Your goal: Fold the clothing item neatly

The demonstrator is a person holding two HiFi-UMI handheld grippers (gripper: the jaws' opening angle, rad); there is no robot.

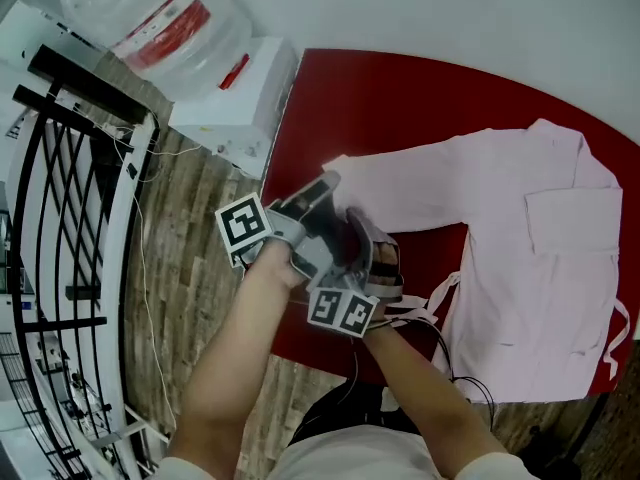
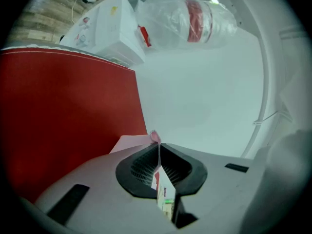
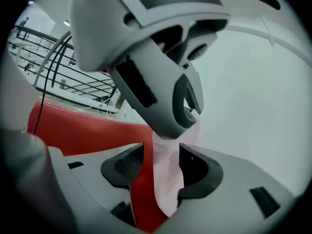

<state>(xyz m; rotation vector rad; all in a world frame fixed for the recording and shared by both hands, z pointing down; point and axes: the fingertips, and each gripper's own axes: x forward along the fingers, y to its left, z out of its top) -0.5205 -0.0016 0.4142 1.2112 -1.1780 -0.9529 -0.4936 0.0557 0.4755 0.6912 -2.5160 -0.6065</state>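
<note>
Where the ribbed black pads (image 2: 140,165) of the left gripper (image 2: 158,149) meet, they are pressed together on a thin edge of a pale pink long-sleeved shirt (image 2: 155,136). A small fold of the cloth pokes out above the closed jaws.

The right gripper (image 3: 162,156) has its black pads (image 3: 123,165) standing apart. A strip of the same pink cloth hangs down through the gap. It lies against one pad while red shows beside the other, so nothing is clamped there. In the right gripper view, the grey body of the left gripper sits just above, and the cloth runs from it down between the open jaws.

In the head view, both grippers are close together over the left part of a dark red tabletop (image 1: 400,98), at the cuff end of one sleeve (image 1: 420,193). That sleeve stretches right to the body of the shirt, which lies spread flat on the red surface with its chest pocket facing up.

Beyond the tabletop's left edge are a white rectangular cardboard box (image 1: 240,98), a clear plastic bag with red print (image 1: 160,18) and a black metal wire rack (image 1: 70,218), above a wood-grain floor (image 1: 190,278).
</note>
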